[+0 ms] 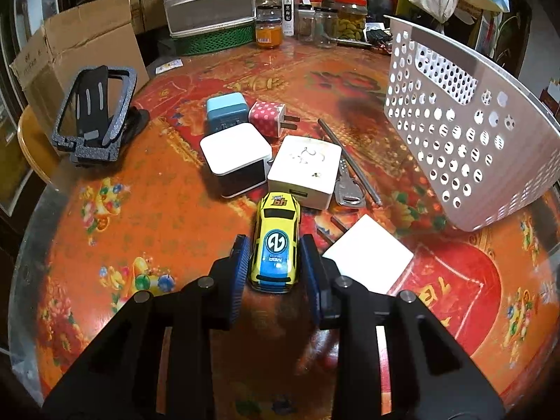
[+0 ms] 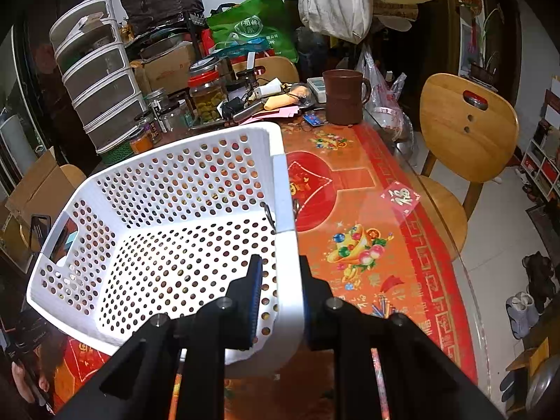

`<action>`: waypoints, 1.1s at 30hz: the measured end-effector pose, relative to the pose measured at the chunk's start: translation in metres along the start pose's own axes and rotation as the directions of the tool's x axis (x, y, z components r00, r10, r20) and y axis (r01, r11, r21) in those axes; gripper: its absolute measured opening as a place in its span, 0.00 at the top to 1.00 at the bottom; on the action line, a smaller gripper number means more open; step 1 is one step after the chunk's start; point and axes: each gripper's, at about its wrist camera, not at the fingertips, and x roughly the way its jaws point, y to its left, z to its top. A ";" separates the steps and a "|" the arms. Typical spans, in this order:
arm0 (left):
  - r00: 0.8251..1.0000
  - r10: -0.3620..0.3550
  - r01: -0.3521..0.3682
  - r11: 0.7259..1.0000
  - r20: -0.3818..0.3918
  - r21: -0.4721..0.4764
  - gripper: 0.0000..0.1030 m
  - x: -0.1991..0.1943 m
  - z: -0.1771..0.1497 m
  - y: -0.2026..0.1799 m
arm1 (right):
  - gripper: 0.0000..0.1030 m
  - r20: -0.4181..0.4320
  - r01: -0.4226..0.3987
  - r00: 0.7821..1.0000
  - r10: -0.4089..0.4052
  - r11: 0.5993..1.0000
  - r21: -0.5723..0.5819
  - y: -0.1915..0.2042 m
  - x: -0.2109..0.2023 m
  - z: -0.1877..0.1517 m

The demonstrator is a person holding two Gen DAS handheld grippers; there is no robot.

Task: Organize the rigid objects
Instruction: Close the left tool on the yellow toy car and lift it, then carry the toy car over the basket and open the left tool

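Our left gripper [image 1: 274, 259] pinches the yellow toy car [image 1: 276, 245] mid-table by its rear half only, so it may pivot out when we lift. Our right gripper [image 2: 280, 301], clamped on the white basket [image 2: 175, 245] rim, holds it tilted; a slip drops it.

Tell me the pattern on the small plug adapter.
Pink with white polka dots, best seen in the left wrist view.

Glass jars [image 1: 325, 24], cardboard box [image 1: 80, 45], brown mug [image 2: 344, 96], wooden chair [image 2: 467, 129], drawer unit [image 2: 101, 80]
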 end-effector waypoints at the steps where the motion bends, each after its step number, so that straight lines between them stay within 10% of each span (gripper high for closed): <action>1: 1.000 -0.001 0.001 1.000 0.008 0.008 0.74 -0.001 -0.001 -0.001 | 0.83 0.000 0.001 1.000 -0.001 1.000 0.000 0.000 0.000 0.000; 19: 0.979 0.034 -0.043 0.998 0.203 0.041 0.74 -0.092 0.040 -0.028 | 0.83 0.001 0.011 1.000 -0.011 1.000 -0.006 0.002 0.003 0.000; 33: 0.982 -0.130 0.095 0.968 0.140 0.232 0.74 -0.097 0.144 -0.141 | 0.83 -0.003 0.000 1.000 0.000 1.000 0.000 0.000 0.005 0.002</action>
